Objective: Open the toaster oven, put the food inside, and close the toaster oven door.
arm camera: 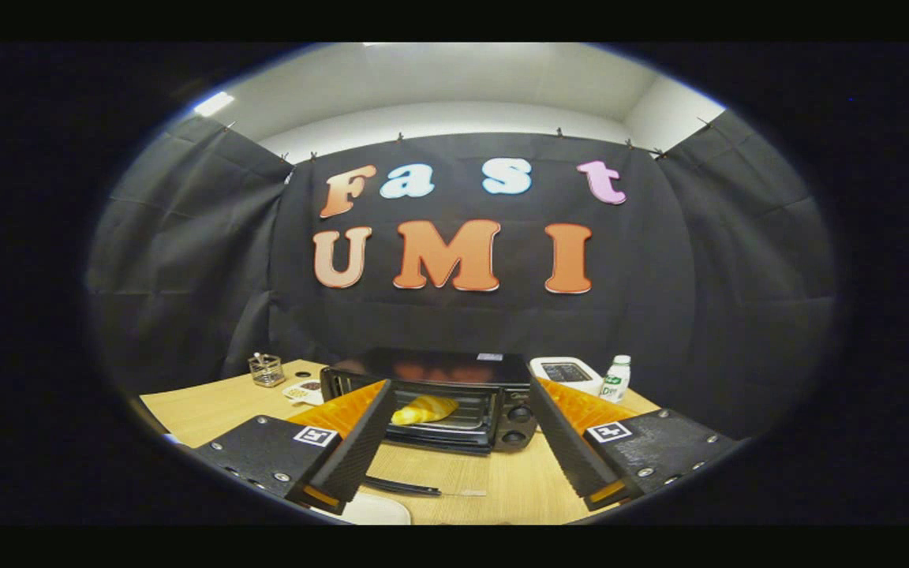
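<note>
The gripper (466, 461) hangs wide open, fingers empty, over the light wooden table (502, 481); at twelve o'clock, the black toaster oven (435, 398) stands with its door down, golden croissant (423, 410) inside.

The gripper (462, 473) is held level and a little above the counter, its jaws spread wide apart. Nothing is held between the jaws, and neither one touches anything. Both point straight ahead.
</note>
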{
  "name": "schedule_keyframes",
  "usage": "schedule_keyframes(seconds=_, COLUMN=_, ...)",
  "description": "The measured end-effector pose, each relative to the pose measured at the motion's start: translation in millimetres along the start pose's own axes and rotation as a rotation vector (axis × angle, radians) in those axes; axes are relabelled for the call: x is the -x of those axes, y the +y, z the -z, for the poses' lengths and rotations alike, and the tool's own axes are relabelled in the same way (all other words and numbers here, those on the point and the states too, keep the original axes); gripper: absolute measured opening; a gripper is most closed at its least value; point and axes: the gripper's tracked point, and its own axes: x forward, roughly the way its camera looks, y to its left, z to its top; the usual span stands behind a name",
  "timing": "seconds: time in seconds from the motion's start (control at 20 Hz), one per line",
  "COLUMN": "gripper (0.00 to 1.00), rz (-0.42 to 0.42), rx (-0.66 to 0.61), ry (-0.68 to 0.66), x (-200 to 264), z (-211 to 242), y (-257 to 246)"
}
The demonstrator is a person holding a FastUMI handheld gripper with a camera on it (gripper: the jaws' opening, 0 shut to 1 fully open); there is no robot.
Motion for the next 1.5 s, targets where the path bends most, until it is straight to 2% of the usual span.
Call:
schedule_keyframes(seconds=0.25, gripper=0.99, rz=0.031, rx=0.028, ry=-0.083, x=21.6, z=-24.0, y=-2.4)
schedule_keyframes(seconds=0.55, gripper=0.99, rz=0.01, rx=0.034, ry=-0.182, x=35.0, z=-45.2, y=12.2)
schedule_keyframes(seconds=0.65, gripper=0.99, rz=0.007, rx=0.029, ry=-0.166, x=34.9, z=-37.7, y=14.4)
schedule_keyframes(seconds=0.95, gripper=0.99, rz=-0.021, rx=-0.001, ry=0.02, x=24.6, z=40.1, y=27.0)
schedule_keyframes(seconds=1.25, gripper=0.99, rz=-0.07, rx=-0.056, ry=0.327, x=24.1, z=154.0, y=44.8)
schedule_keyframes(seconds=1.5, gripper=0.99, rz=-0.069, rx=-0.131, ry=0.506, x=26.9, z=215.3, y=50.1)
